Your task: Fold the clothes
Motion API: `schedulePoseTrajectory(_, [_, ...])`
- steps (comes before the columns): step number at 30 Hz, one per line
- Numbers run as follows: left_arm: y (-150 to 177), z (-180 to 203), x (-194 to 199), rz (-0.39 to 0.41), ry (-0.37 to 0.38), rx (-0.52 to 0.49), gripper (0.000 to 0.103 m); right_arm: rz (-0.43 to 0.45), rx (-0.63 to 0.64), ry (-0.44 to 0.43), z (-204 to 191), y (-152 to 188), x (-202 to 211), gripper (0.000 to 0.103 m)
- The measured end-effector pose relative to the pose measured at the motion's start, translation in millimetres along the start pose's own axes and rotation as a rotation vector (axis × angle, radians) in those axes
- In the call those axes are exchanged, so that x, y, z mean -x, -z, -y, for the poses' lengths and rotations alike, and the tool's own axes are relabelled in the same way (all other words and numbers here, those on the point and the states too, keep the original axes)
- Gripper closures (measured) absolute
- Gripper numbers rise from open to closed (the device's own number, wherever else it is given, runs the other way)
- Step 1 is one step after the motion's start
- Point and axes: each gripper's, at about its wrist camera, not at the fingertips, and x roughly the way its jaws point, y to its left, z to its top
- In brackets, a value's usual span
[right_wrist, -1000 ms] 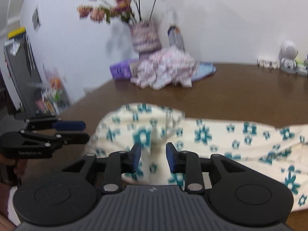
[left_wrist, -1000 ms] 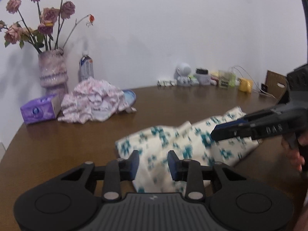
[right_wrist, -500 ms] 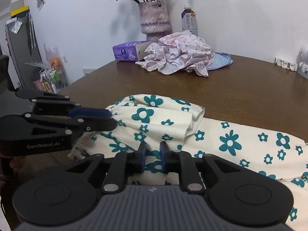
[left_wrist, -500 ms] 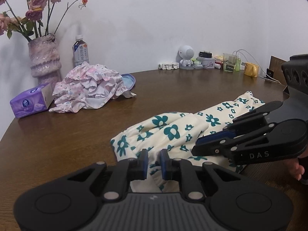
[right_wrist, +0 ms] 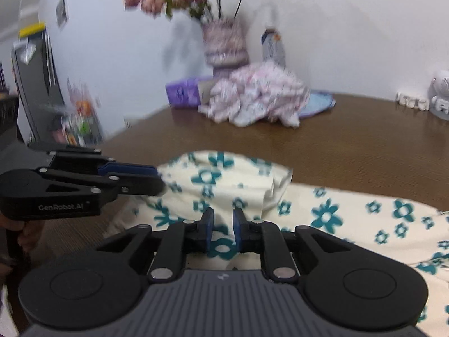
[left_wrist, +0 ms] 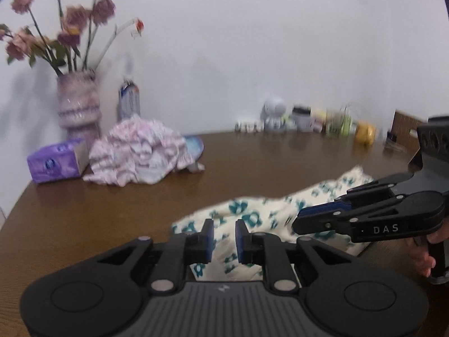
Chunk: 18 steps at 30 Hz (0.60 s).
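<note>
Your left gripper (left_wrist: 223, 236) and right gripper (right_wrist: 222, 229), fingers apart, hang over the floral garment (right_wrist: 350, 213), which stretches toward the right of the frame.

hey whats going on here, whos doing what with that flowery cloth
A person is folding clothes with a handheld tool in each hand. The cream garment with teal flowers lies partly folded on the brown wooden table. The left tool and right tool both hover over its near end with jaws open, gripping nothing. A crumpled pink garment waits near the vase and purple tissue box.
</note>
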Motion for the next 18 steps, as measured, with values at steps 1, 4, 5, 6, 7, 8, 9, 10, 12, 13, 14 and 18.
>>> schedulePoseTrajectory(1, [0, 1, 5, -0.001, 0.013, -0.006, 0.088, 0.019, 0.003, -0.002, 0, -2, 9, 0.086])
schedulePoseTrajectory(4, [6, 10, 5, -0.047, 0.049, -0.047, 0.088, 0.039, 0.033, -0.011, -6, -4, 27, 0.071])
schedulePoseTrajectory(5, [9, 13, 2, -0.065, 0.057, -0.06, 0.088, 0.032, 0.046, -0.017, -8, -3, 28, 0.061])
schedulePoseTrajectory(6, [12, 15, -2, -0.085, 0.059, -0.068, 0.088, 0.022, 0.059, -0.024, -11, -2, 28, 0.058])
schedulePoseTrajectory(7, [14, 16, -6, -0.1, 0.055, -0.074, 0.088, 0.006, 0.07, -0.033, -13, 0, 25, 0.058])
schedulePoseTrajectory(8, [17, 18, -9, -0.111, 0.05, -0.08, 0.088, -0.011, 0.074, -0.035, -13, 2, 21, 0.058])
schedulePoseTrajectory(9, [19, 18, -13, -0.121, 0.045, -0.084, 0.087, -0.027, 0.078, -0.037, -13, 4, 18, 0.058])
schedulePoseTrajectory(10, [21, 18, -16, -0.129, 0.042, -0.081, 0.088, -0.038, 0.085, -0.037, -13, 6, 16, 0.059])
schedulePoseTrajectory(12, [25, 16, -21, -0.145, 0.044, -0.07, 0.089, -0.059, 0.098, -0.038, -12, 10, 13, 0.096])
schedulePoseTrajectory(13, [27, 15, -23, -0.15, 0.044, -0.069, 0.09, -0.07, 0.105, -0.039, -12, 11, 11, 0.099])
schedulePoseTrajectory(14, [29, 15, -25, -0.153, 0.043, -0.069, 0.09, -0.081, 0.111, -0.039, -12, 13, 9, 0.099])
schedulePoseTrajectory(18, [32, 11, -25, -0.148, 0.05, -0.05, 0.089, -0.102, 0.122, -0.041, -10, 20, 4, 0.099])
